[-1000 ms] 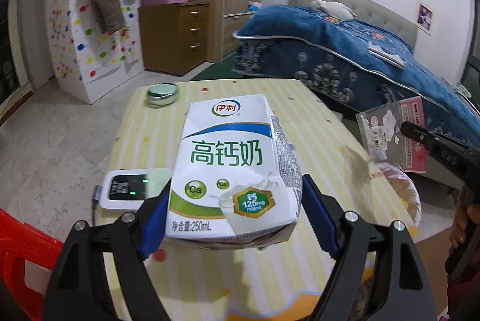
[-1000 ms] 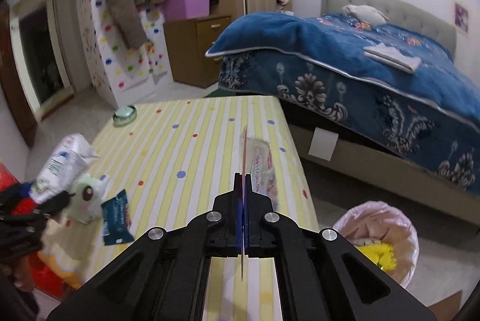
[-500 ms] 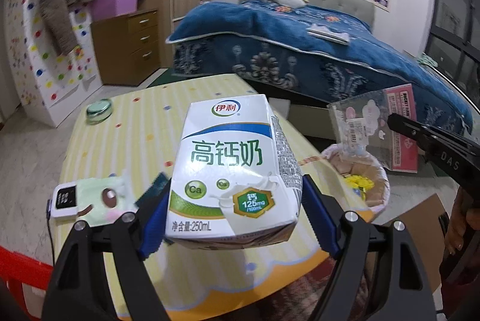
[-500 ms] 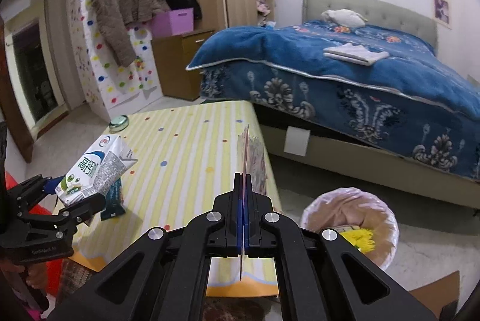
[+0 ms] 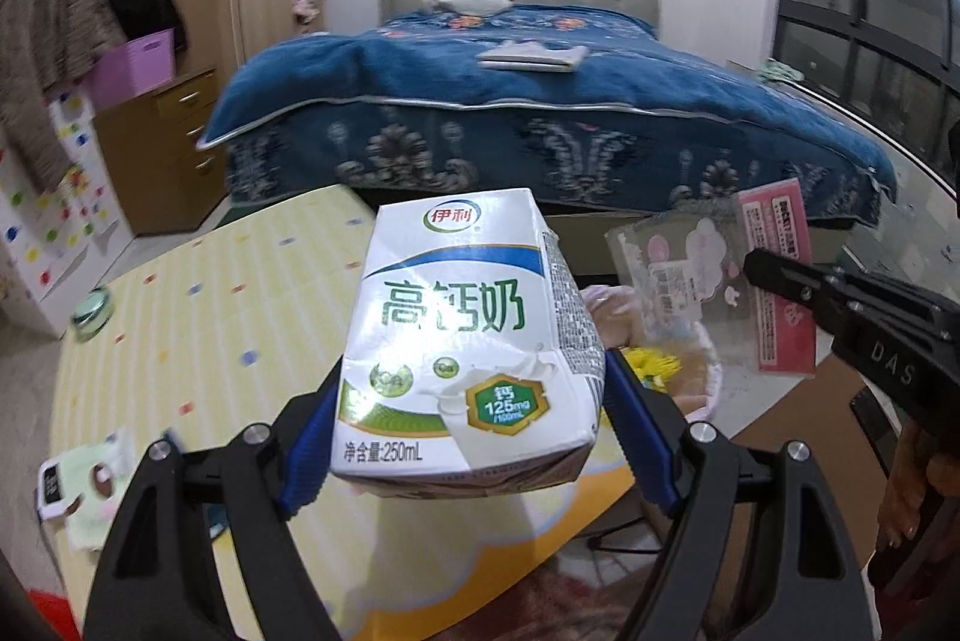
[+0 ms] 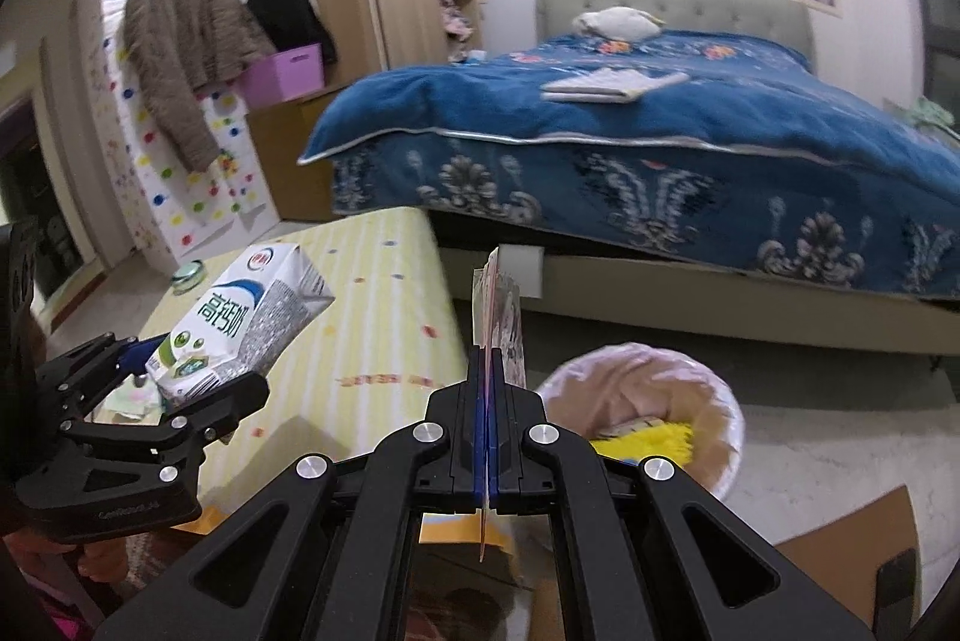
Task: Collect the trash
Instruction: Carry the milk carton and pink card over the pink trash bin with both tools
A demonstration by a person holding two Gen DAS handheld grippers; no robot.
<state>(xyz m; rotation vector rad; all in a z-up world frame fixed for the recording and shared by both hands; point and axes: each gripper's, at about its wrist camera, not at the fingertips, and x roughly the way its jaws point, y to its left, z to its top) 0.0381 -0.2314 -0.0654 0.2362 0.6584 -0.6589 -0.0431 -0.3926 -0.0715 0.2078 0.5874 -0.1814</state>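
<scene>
My left gripper (image 5: 468, 425) is shut on a white, green and blue 250 mL milk carton (image 5: 462, 341) and holds it in the air above the yellow striped table's near right corner. It also shows in the right wrist view (image 6: 240, 317). My right gripper (image 6: 487, 371) is shut on a flat clear and pink plastic package (image 6: 501, 311), seen edge-on; it shows face-on in the left wrist view (image 5: 720, 281). A trash bin with a pink liner (image 6: 720, 401) stands on the floor just beyond both, partly hidden behind the carton in the left wrist view (image 5: 702, 389).
The table (image 5: 198, 329) holds a green round tin (image 5: 90, 308), a pale green wrapper (image 5: 90, 485) and a small white device (image 5: 51, 485). A blue-covered bed (image 6: 660, 149) stands behind the bin. Brown cardboard (image 6: 840, 569) lies on the floor beside the bin.
Both grippers have swung right, from over the table toward the bin, each still holding its item. The bin is now closer in both views.
</scene>
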